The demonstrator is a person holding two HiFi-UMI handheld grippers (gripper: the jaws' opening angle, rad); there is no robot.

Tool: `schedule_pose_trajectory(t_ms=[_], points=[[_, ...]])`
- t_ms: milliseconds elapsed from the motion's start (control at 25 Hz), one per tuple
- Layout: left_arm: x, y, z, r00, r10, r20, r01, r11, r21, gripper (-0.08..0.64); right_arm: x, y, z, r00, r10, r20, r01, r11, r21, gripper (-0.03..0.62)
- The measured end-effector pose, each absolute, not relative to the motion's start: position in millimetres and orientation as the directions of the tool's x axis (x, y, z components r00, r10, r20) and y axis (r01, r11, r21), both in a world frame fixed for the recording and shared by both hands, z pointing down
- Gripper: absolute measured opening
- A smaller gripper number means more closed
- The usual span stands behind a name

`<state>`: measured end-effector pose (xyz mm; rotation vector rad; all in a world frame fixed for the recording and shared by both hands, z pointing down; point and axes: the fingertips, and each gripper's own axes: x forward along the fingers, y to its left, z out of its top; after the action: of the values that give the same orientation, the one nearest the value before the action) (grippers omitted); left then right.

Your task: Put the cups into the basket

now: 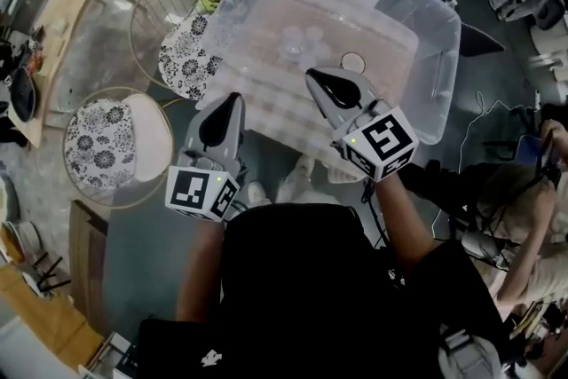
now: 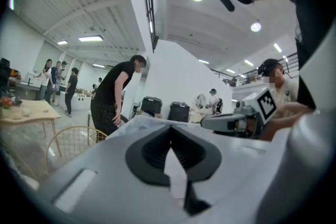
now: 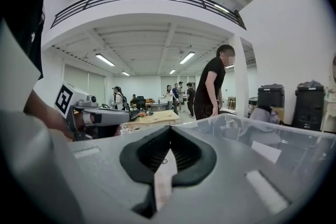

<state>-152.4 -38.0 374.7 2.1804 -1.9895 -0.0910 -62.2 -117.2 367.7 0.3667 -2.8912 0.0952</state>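
A large clear plastic bin (image 1: pixel 426 40) stands in front of me and serves as the basket. Inside it are two clear cups (image 1: pixel 293 42) close together and a white-rimmed cup (image 1: pixel 352 62). My right gripper (image 1: pixel 312 75) hovers over the bin's near edge, just short of the white-rimmed cup, shut and empty. My left gripper (image 1: pixel 232 99) hangs at the bin's near left corner, jaws together, nothing held. In the left gripper view the closed left gripper (image 2: pixel 170 131) points level across the bin rim (image 2: pixel 134 122), with the right gripper (image 2: pixel 231 120) beside it. The right gripper view shows the closed right gripper (image 3: pixel 169 131) and the bin wall (image 3: pixel 262 131).
Two round wire chairs with floral cushions (image 1: pixel 182 44) (image 1: pixel 115 142) stand left of the bin, and a wooden table (image 1: pixel 71 13) lies beyond them. A person in black (image 3: pixel 212 86) stands at the bin's far side. Another person (image 1: pixel 524 191) sits at the right, near floor cables.
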Motion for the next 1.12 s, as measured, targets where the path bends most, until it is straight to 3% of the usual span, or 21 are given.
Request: schedule_pose_trajectory(t_ms=[1120], points=[[-156.0, 105.8, 338.0, 0.364, -0.931, -0.025, -0.919, -0.363, 0.154, 0.008, -71.6, 56.0, 343.3, -0.873, -0.45, 0.191, -0.462, 0.887, -0.023, 0.002]])
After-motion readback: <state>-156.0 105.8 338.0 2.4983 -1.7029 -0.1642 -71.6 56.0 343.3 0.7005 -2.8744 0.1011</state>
